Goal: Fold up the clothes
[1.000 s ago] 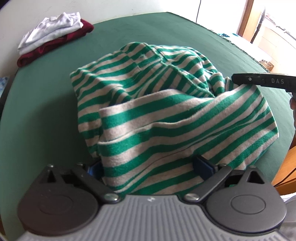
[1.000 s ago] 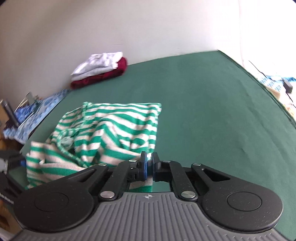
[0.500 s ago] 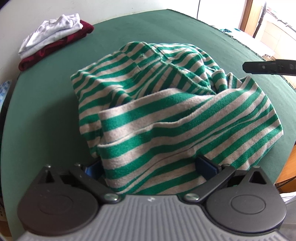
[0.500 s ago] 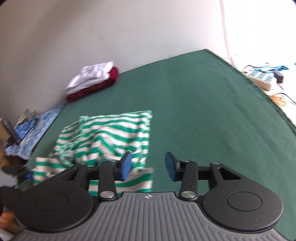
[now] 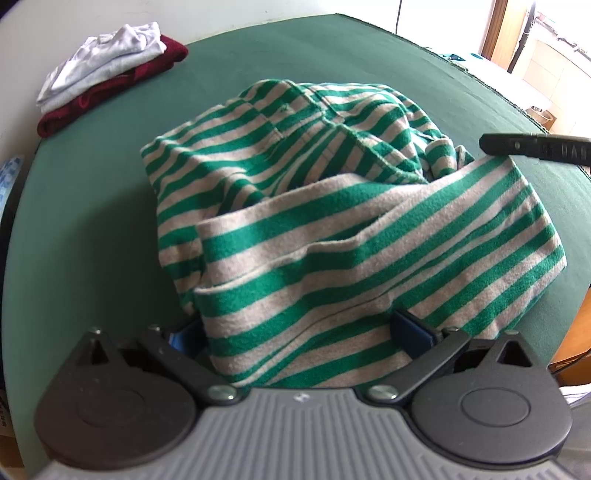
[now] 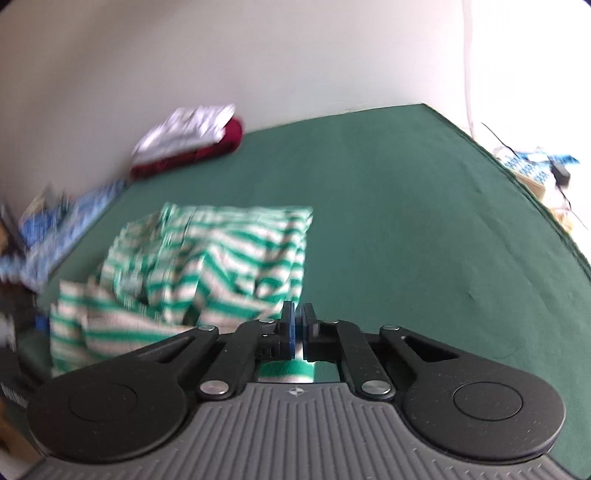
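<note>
garment: striped shirt (image 5: 332,221) lies bunched on green table (image 5: 92,192), long side across both grippers | left gripper (image 5: 299,332): wide, near hem between its fingers | right gripper (image 6: 297,325): closed on right corner of the hem, nearer the free edge

I note a tabletop (image 5: 92,177) covered in dark green cloth; a pale wall (image 6: 258,55) stands directly behind it; off the far right edge I see a cable (image 6: 496,133) and blue-patterned clutter (image 6: 532,162), too blurred to identify; beside the left edge lies a blue-and-white patterned item (image 6: 70,218), likewise blurred; through the left view I observe a wooden door frame (image 5: 496,33) and bright daylight beyond.
</note>
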{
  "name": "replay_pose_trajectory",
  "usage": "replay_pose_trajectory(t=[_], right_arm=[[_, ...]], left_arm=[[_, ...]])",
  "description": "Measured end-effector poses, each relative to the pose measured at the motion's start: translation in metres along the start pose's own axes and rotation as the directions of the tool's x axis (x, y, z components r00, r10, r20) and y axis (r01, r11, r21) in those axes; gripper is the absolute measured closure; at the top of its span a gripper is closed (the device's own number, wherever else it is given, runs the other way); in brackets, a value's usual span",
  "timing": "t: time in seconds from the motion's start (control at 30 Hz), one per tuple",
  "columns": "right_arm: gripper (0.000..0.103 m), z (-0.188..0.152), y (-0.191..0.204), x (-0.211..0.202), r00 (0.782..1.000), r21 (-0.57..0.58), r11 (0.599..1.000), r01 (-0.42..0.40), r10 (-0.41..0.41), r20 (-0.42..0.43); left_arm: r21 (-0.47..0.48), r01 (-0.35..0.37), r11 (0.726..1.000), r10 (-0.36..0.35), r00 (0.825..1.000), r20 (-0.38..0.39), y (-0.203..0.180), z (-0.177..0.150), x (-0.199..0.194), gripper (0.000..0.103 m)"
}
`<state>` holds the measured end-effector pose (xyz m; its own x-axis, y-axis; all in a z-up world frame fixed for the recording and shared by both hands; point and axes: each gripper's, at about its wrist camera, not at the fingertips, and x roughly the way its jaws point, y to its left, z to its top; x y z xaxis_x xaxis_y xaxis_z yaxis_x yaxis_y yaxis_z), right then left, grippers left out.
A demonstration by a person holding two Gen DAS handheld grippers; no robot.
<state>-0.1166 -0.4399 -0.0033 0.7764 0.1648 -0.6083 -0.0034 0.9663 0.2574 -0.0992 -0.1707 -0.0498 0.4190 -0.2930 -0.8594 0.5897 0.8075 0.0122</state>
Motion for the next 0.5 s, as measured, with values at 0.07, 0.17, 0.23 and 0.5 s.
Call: replay_pose_trajectory(t=[0.07, 0.17, 0.23, 0.5], right_arm=[[0.1, -0.001, -0.003, 0.003, 0.999, 0.001, 0.999, 0.044, -0.044, -0.006], [0.093, -0.004, -0.009, 0.005, 0.998, 0.012, 0.998, 0.068, -0.067, -0.02], [0.088, -0.004, -0.015, -0.003, 0.999, 0.067, 0.997, 0.037, -0.037, -0.007], [0.05, -0.014, -0.013, -0.014, 0.991, 0.078, 0.992, -0.098, 0.104, -0.079]], left_arm=[[-0.005, 0.004, 1.0, -0.004, 1.0, -0.002, 0.0, 0.001, 0.001, 0.001], [-0.006, 0.005, 1.0, -0.005, 1.0, 0.001, 0.0, 0.0, 0.001, 0.001], [-0.007, 0.005, 1.0, -0.005, 1.0, 0.004, 0.0, 0.0, 0.001, 0.001], [0.011, 0.03, 1.0, -0.03, 0.998, 0.047, 0.004, -0.005, 0.002, 0.001]])
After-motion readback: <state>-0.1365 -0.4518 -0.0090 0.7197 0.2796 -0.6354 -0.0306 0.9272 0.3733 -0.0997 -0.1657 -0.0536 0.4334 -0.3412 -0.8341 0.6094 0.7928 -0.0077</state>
